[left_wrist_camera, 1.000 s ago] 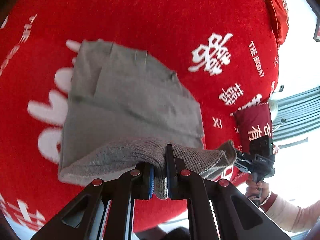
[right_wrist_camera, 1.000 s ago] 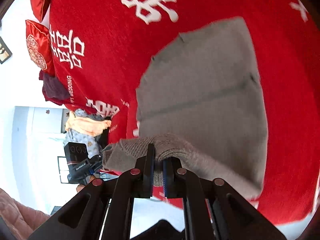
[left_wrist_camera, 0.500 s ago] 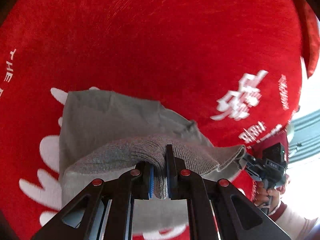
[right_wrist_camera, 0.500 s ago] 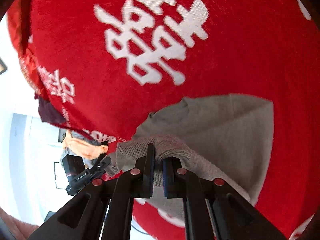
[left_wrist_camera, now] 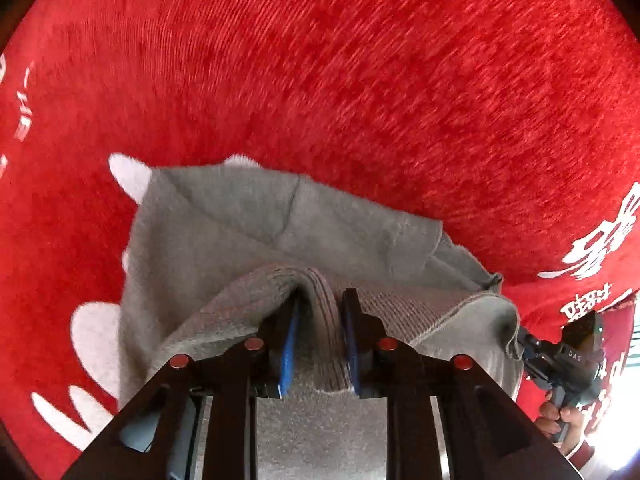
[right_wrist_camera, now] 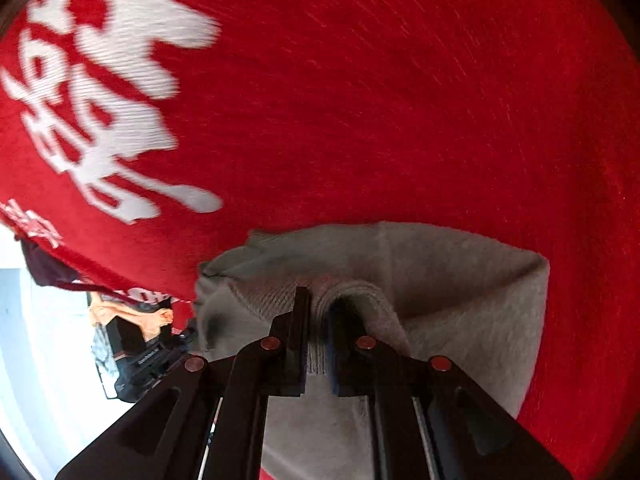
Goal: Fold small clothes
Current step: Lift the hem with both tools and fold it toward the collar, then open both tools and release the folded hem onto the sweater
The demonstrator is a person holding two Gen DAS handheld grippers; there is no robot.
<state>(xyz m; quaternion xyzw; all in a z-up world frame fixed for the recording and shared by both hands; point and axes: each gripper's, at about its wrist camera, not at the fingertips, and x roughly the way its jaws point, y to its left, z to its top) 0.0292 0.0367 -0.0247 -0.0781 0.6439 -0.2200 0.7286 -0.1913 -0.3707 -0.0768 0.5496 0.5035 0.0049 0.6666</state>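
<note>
Grey knit garment point(left_wrist_camera: 248, 232) lies half-folded on the red bedspread point(left_wrist_camera: 360, 80), hem carried over. Left tongs point(left_wrist_camera: 319, 322) have just been opening, ribbed hem between them; right tongs point(right_wrist_camera: 318, 320) narrow, pinching hem. Next: let go, back off.
</note>
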